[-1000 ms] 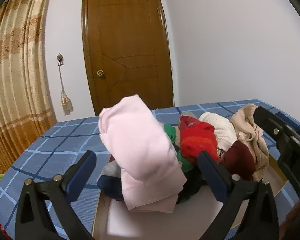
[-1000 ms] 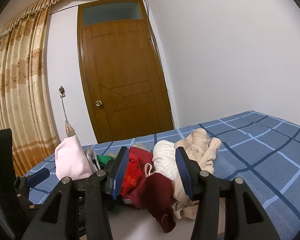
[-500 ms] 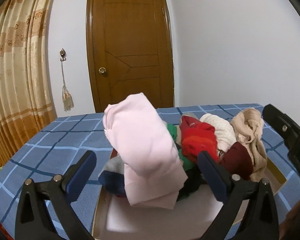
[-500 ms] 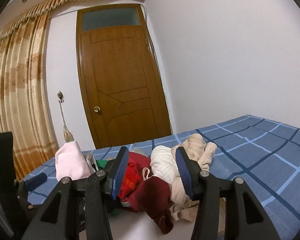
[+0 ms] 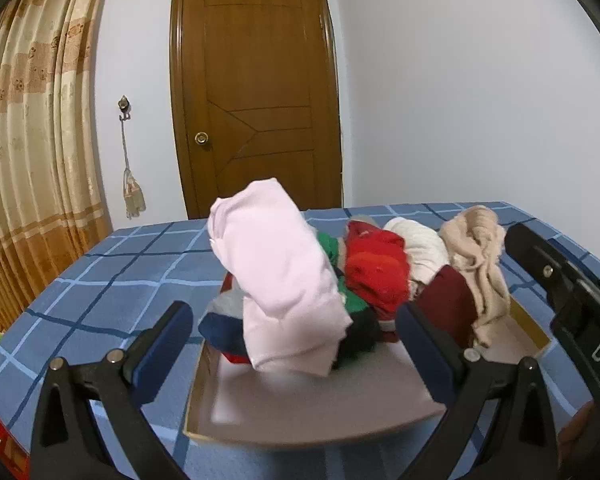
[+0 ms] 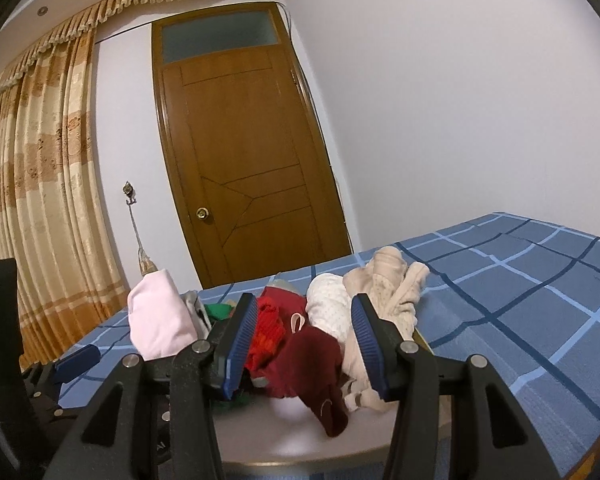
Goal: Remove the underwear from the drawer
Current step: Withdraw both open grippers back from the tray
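Status: removal has not started, judging by the frames. All visible underwear (image 5: pixel 340 280) remains piled in the drawer (image 5: pixel 380 404), a shallow wood-edged tray resting on the blue checked bed (image 5: pixel 112 280), at lower centre of both views. No garment is seen lying outside it.

Left hand-held gripper (image 5: pixel 296 340): jaws spread wide, nothing clamped. The pale pink folded piece (image 5: pixel 280 276) stands between and beyond them, at centre frame. Contact is not visible.

Right hand-held gripper (image 6: pixel 304 344): jaws partly open, pads apart and free of cloth. The dark red piece (image 6: pixel 312 360) and the white dotted piece (image 6: pixel 328 308) lie just beyond the gap.

Remaining work: grip one item, lift it clear, place it outside; every piece is outstanding.

Surroundings: brown door (image 5: pixel 256 92) at upper centre, striped curtain (image 5: pixel 32 160) at left, plain white wall at right.

Obstructions: the garments overlap in a loose heap, so one lifted piece may drag its neighbours. The beige piece (image 5: pixel 480 256) hangs toward the right drawer rim.
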